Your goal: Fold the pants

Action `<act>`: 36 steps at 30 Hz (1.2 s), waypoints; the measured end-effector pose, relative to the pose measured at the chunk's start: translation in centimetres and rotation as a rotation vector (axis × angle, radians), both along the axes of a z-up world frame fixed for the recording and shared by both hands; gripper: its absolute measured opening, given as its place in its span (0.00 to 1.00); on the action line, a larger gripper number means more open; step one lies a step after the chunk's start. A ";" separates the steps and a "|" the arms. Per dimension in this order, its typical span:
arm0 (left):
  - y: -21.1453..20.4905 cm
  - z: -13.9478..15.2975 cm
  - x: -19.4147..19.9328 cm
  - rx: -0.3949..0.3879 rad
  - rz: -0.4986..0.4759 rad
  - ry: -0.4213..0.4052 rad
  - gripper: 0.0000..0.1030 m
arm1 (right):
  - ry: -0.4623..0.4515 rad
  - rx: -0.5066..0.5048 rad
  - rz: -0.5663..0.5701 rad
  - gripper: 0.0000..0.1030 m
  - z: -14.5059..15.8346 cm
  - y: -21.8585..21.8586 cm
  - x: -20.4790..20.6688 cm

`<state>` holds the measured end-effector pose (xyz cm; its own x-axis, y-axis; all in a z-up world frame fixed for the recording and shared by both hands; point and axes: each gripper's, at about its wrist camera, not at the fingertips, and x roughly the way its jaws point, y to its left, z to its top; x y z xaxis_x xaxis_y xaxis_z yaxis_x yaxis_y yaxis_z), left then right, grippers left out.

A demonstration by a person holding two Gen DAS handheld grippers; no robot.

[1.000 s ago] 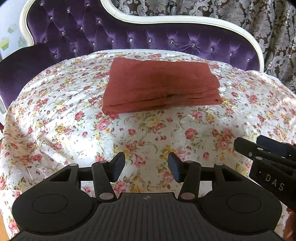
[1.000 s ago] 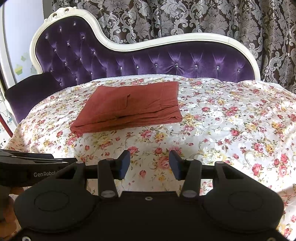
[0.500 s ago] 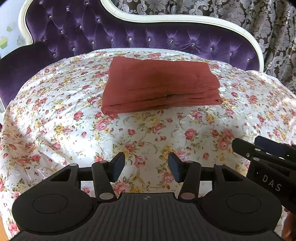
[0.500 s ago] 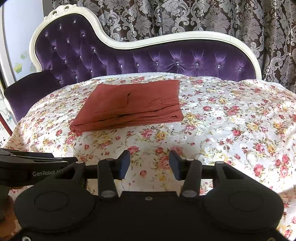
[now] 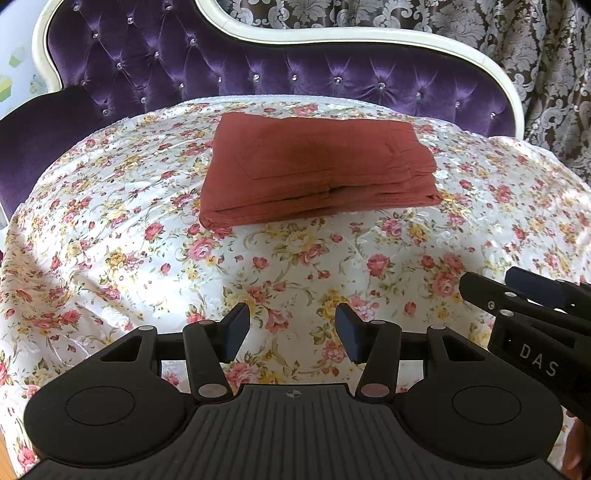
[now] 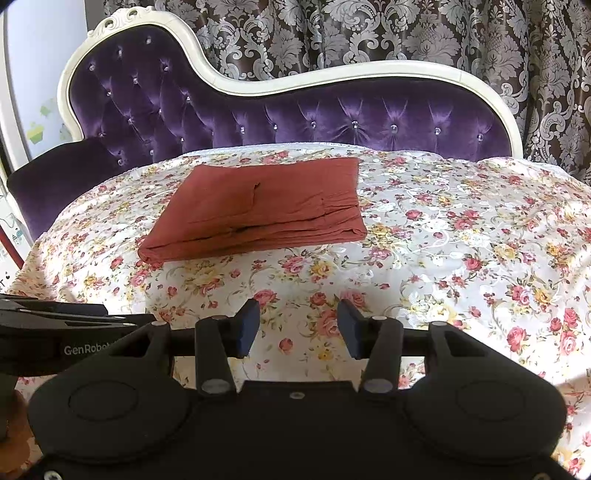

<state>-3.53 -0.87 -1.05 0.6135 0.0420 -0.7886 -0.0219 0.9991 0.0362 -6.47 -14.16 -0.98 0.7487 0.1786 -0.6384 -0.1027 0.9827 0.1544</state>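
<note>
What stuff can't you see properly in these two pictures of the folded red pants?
- Underside and inner layers of the folded pants: hidden by their own top layer, both views.
- Sofa seat: covered by the flowered sheet.
- Right gripper in the left wrist view: cut off by the right edge.
- Left gripper in the right wrist view: cut off by the left edge.
- The person: out of frame.

A purple tufted sofa [image 6: 332,114] with a curved cream frame [image 6: 229,83] fills the far side, crystal buttons dotting its velvet back. A floral sheet [image 6: 461,236] of pink and yellow roses on white covers the seat and shines where daylight strikes it. Behind hangs a dark damask curtain [image 6: 369,33] with a silvery pattern. At the left a pale wall [image 6: 40,66] bears small green stickers [image 6: 36,133].
</note>
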 end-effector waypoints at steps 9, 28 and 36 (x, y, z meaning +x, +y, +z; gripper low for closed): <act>0.3 -0.3 0.1 0.002 -0.006 0.012 0.48 | 0.011 0.002 -0.003 0.54 -0.3 0.1 0.1; 0.5 -0.7 0.4 0.003 -0.018 0.025 0.48 | 0.024 0.007 -0.003 0.54 -0.7 0.0 0.4; 0.5 -0.9 0.6 0.005 -0.018 0.034 0.48 | 0.026 0.008 -0.004 0.54 -0.8 0.0 0.5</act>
